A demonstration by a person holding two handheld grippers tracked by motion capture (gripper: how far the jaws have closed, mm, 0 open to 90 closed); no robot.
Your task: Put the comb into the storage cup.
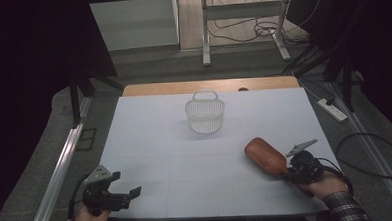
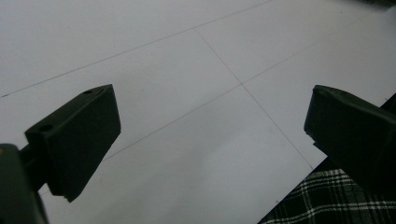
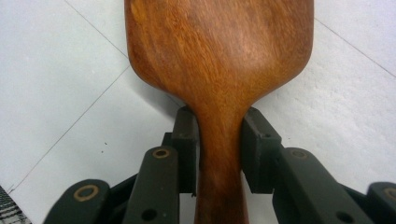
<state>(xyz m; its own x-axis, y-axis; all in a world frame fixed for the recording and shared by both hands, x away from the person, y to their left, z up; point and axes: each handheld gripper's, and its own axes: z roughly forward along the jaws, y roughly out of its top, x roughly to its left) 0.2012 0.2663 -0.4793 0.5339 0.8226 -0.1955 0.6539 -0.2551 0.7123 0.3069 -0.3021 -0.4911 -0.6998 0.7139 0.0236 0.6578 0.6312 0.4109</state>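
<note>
Now the right gripper is clamped on the handle of the reddish-brown wooden paddle brush, at four o'clock on the white table. Next, probably lifting it toward the white wire basket at twelve o'clock; the left gripper hangs released.

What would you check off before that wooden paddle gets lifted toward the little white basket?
1. Fingers on the handle: the right gripper has both fingers pressed against the neck of the wooden paddle. Ok.
2. Grip centred: the handle sits midway between the fingers in the right gripper view. Ok.
3. Path to the basket: bare white table lies between paddle and basket. Ok.
4. Basket upright, opening upward: ok.
5. Left gripper out of the way: open, holding nothing, at the near left corner. Ok.
6. Whether the paddle will fit inside the basket: cannot tell.
</note>
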